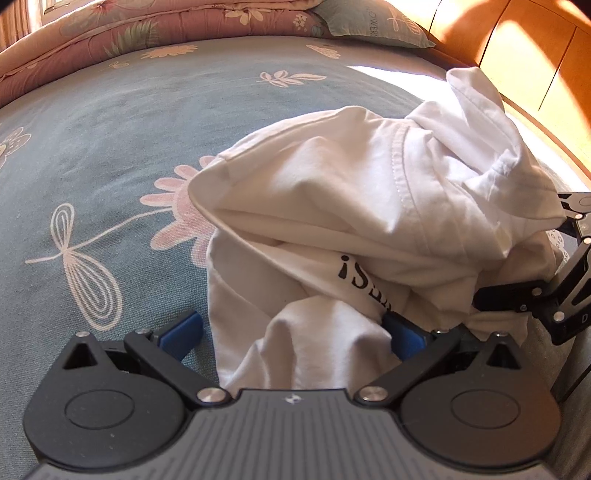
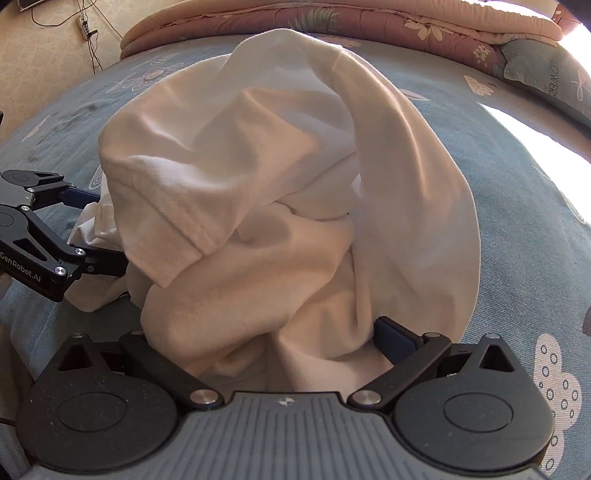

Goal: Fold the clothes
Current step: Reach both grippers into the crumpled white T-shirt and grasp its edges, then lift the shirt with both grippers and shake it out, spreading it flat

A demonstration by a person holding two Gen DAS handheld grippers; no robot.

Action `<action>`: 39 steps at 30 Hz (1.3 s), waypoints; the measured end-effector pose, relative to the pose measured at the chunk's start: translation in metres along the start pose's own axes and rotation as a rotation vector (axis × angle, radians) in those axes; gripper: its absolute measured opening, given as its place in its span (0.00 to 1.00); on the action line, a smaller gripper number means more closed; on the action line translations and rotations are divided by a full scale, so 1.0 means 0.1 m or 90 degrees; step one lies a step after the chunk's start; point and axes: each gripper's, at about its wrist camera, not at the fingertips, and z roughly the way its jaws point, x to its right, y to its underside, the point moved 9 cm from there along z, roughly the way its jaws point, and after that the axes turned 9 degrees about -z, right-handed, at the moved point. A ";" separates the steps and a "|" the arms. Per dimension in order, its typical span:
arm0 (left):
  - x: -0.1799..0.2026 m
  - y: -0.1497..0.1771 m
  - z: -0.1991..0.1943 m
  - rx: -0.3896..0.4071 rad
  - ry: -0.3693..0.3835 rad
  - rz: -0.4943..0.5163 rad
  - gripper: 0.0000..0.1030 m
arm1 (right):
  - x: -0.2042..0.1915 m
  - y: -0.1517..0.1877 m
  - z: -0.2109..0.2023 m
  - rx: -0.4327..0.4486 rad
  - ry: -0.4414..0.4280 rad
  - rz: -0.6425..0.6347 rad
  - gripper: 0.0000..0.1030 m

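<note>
White tee (image 1: 332,206) bunched in heap mid-bed (image 1: 110,147), 12 o'clock of both tools. Left gripper (image 1: 291,332) and right gripper (image 2: 258,339) spread wide, cloth between jaws, nothing pinched. Soft, light, floppy stuff; I'd grab stitched hem (image 1: 400,166).

White T-shirt (image 1: 332,192) with black lettering; grey-blue bedsheet (image 1: 110,140) printed with pink and white flowers; pink floral quilt (image 1: 122,26); black grippers, blue pads (image 1: 183,332).
</note>
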 end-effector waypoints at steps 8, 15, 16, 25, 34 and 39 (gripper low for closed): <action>-0.06 -0.31 -0.49 0.028 -0.021 0.091 0.99 | -0.06 0.06 -0.60 0.062 0.003 -0.036 1.00; -0.05 -0.91 -0.51 0.059 -0.037 0.176 0.70 | 0.02 0.08 -0.78 0.079 0.014 -0.012 1.00; -0.04 -0.95 -0.43 0.048 -0.033 0.181 0.64 | 0.03 0.08 -0.79 0.081 0.014 -0.009 1.00; 0.02 -0.92 0.00 -0.026 0.032 0.195 0.15 | 0.11 0.14 -0.92 0.088 0.035 -0.008 1.00; -0.37 -0.79 -0.30 0.004 -0.021 0.162 0.05 | 0.15 -0.26 -1.07 0.128 0.036 -0.125 1.00; -0.52 -0.65 -0.36 0.002 -0.026 0.129 0.05 | 0.15 -0.79 -0.91 0.136 0.019 -0.260 1.00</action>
